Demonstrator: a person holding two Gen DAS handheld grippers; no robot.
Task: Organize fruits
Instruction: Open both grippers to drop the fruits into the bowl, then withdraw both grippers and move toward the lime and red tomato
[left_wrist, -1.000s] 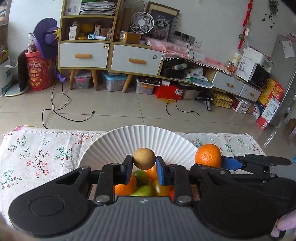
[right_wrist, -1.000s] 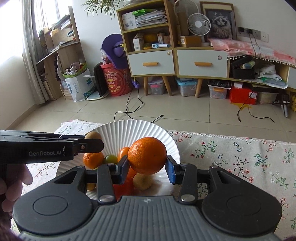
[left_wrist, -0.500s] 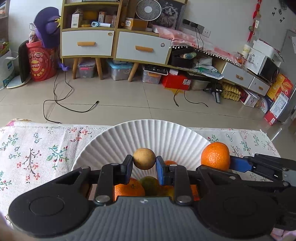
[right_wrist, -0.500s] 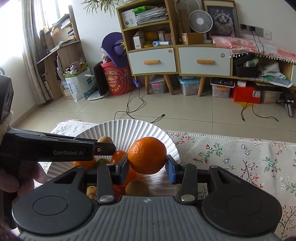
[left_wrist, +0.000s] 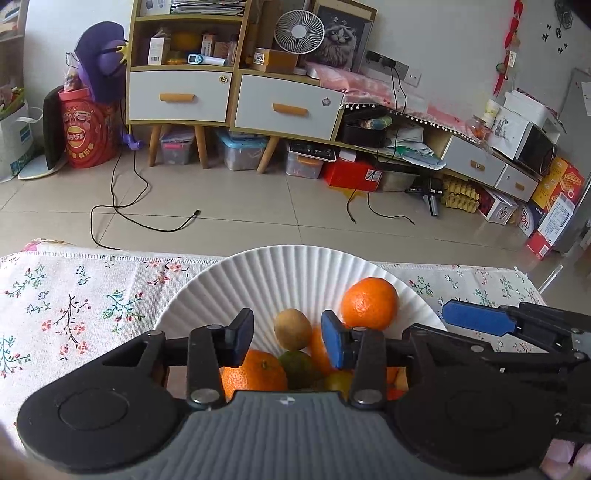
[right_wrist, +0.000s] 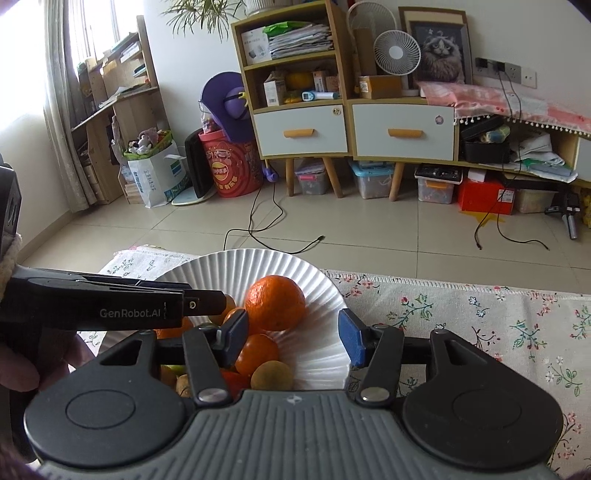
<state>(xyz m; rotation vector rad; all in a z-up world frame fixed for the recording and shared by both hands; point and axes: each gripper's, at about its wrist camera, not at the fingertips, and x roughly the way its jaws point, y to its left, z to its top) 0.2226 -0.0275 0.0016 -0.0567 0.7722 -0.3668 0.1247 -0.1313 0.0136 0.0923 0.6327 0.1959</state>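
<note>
Brown kiwi (left_wrist: 293, 329) sits untouched between left gripper (left_wrist: 287, 332) fingers (left_wrist: 242, 334).

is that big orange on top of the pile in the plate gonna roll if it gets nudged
Probably. The big orange is round and perched on other fruit, leaning toward the sloped wall of the white plate, so a nudge would likely send it downhill. Its dimpled peel looks grippy rather than slippery. It looks firm enough for a modest squeeze.

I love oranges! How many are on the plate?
4 visible: big orange toward the plate's far side, small orange below it, another orange left of it, half-hidden orange farther left. More may hide.
</note>
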